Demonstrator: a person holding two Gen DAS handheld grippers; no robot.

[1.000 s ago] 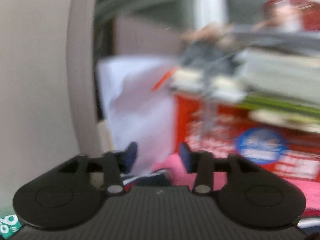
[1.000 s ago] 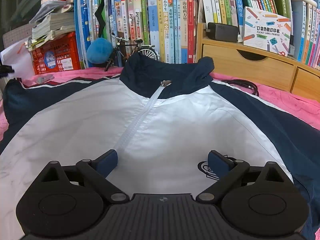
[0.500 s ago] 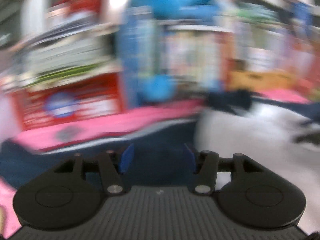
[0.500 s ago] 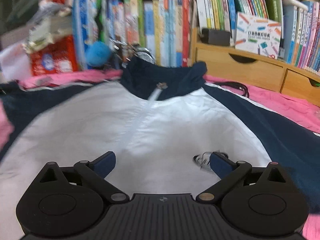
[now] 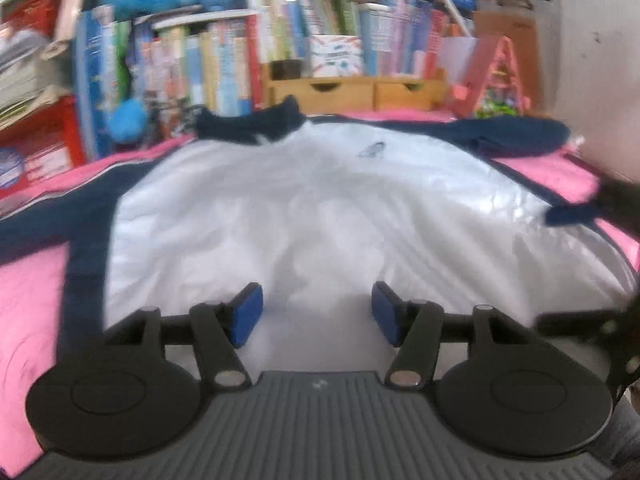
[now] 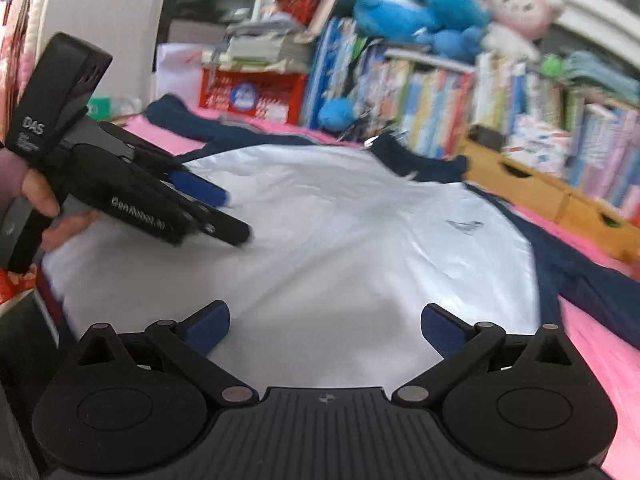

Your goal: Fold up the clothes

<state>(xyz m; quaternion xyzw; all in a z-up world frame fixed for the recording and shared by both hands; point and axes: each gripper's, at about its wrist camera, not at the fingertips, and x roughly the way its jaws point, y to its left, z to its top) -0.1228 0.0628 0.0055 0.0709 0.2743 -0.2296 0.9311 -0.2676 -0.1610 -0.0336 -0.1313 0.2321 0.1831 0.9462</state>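
White-navy jacket (image 6: 340, 240) spread flat, front up, on pink bed (image 5: 36, 288). Left gripper (image 5: 316, 312), right gripper (image 6: 324, 328) hover near hem, jaws open, empty. Risk: slick fabric slipping, bunching unevenly.

A pink-covered table (image 5: 36, 300) carries a white jacket (image 5: 320, 216) with navy sleeves, spread flat, collar toward the back. Along the far edge stand a wooden drawer unit (image 5: 356, 94), a row of books (image 6: 436, 108) and a red crate (image 6: 252, 92).
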